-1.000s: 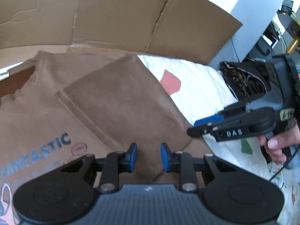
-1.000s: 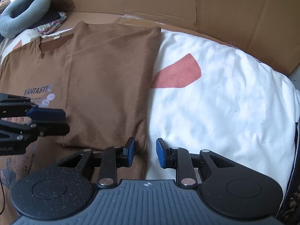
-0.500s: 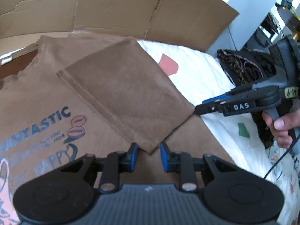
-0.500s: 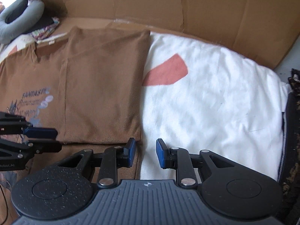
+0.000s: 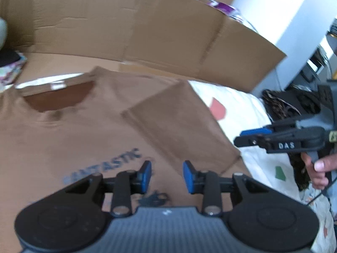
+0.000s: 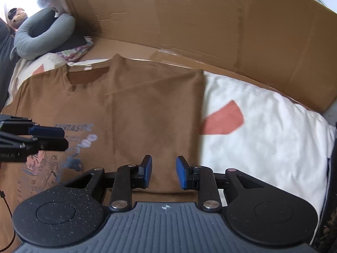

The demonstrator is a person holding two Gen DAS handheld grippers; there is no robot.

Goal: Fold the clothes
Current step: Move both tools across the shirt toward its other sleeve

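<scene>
Blue-padded left gripper point(image 5: 167, 174) just widened, empty; right gripper point(image 6: 162, 171) apart, empty

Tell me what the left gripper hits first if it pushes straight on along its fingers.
Most likely the brown T-shirt, near its blue printed lettering. The left gripper is open, with nothing between its jaws; depth is uncertain.

left hand-held gripper point(image 5: 167, 176) wider, empty
</scene>
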